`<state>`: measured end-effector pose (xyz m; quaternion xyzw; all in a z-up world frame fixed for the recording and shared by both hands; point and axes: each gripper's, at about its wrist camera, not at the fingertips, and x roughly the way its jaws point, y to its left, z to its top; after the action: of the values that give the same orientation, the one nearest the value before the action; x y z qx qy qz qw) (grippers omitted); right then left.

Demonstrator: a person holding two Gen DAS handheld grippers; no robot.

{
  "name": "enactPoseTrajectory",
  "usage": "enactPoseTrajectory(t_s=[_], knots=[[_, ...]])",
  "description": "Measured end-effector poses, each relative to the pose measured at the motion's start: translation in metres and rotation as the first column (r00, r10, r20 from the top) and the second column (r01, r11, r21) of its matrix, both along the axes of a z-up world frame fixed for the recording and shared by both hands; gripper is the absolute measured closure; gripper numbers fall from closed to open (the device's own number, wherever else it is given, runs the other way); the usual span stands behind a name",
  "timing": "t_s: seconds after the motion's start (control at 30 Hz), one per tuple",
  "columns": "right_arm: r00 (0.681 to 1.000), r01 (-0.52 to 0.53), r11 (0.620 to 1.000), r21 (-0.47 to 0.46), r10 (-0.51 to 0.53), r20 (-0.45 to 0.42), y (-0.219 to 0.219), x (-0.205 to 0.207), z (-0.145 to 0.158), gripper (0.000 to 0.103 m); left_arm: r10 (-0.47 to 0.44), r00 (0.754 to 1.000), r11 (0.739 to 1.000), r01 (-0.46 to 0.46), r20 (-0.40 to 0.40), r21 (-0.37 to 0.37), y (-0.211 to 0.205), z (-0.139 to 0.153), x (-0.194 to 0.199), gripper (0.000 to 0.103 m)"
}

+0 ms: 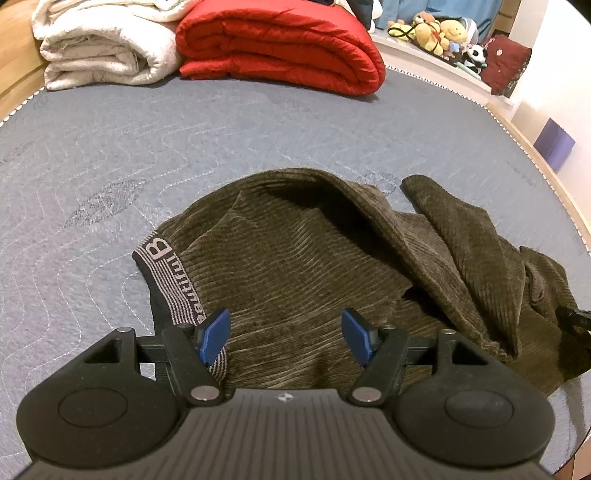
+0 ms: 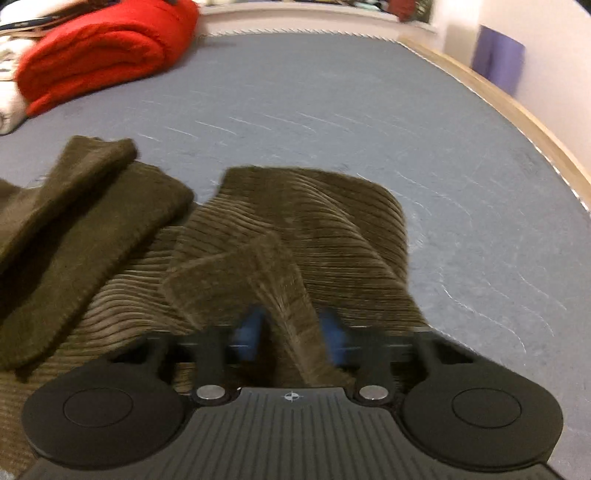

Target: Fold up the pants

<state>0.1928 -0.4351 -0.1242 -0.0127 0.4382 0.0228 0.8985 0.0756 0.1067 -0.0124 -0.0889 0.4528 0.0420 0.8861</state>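
**Crumpled pants on the bed, one claw gripping**

A grey-blue quilted mattress fills most of both views, with a wooden frame along its right edge. At the far end sit a rolled red quilt and, just beside it on the left, a cream blanket. Soft toys crowd a ledge beyond the bed's far right corner, and a purple box stands off to the right of the frame.

The pants, olive-brown corduroy, lie rumpled near the front of the mattress, the legs bunched over to the right. Their striped waistband, lettered in white, curls along the left side.

The left gripper hangs over the waist end, blue pads apart, nothing pinched between them. The right gripper shows blurred; a raised ridge of corduroy runs between its blue pads, which look clamped on the pants.
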Motion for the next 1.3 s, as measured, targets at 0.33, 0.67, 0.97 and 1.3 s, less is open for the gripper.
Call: enactPoseTrajectory(t_s=[0.33,0.67,0.97,1.3], knots=[[0.794,0.303,0.891,0.338,-0.433,0.428,-0.085,-0.083,0.101,0.096,-0.012,1.000,1.000,0.012,0.012,-0.014,-0.004,0.005,-0.003,0.031],[0.325,0.896,0.238,0.375,-0.927,-0.188,-0.228,-0.147,-0.001,0.077,0.007,1.000,1.000,-0.007,0.007,-0.019,0.006,0.005,-0.011,0.031],[0.556,0.786,0.496,0.368,-0.828,-0.072,-0.207,-0.114,0.004,0.095,-0.122,0.992,0.992,0.122,-0.044,-0.018,-0.008,-0.008,-0.017,0.026],[0.413,0.884,0.454,0.108,-0.869,0.272,-0.165,-0.119,0.055,0.045,-0.127,0.989,0.992,0.126,-0.070,-0.012,0.006,-0.019,-0.025,0.026]])
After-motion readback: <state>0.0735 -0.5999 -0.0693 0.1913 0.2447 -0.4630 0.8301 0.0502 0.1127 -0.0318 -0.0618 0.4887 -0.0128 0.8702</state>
